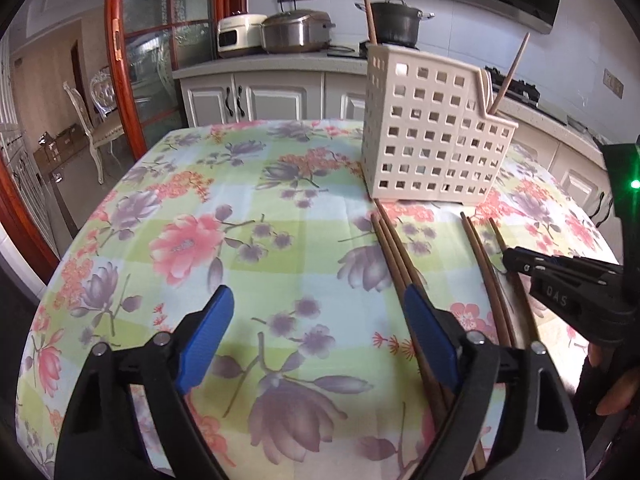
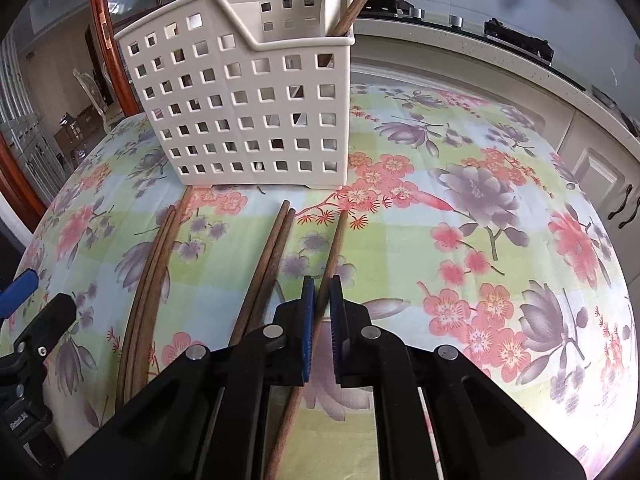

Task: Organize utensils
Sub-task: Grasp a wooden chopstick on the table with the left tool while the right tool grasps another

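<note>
- Right claw [image 2: 322, 292]: blue pads pressed together on a single brown chopstick [image 2: 334, 246] lying on the floral tablecloth [image 2: 480, 240].
- Left claw [image 1: 316, 320]: jaws spread, nothing between the pads; its right pad sits over a trio of chopsticks [image 1: 390, 248].
- Further pair of chopsticks [image 2: 276, 248]: flat on the cloth, just left of the right claw.
- Cream perforated holder [image 2: 248, 96]: upright beyond both claws, chopsticks standing inside.

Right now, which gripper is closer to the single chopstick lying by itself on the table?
Right. The right gripper is shut on the lone chopstick. The left gripper is open, off to the side by the farthest group of chopsticks.
</note>
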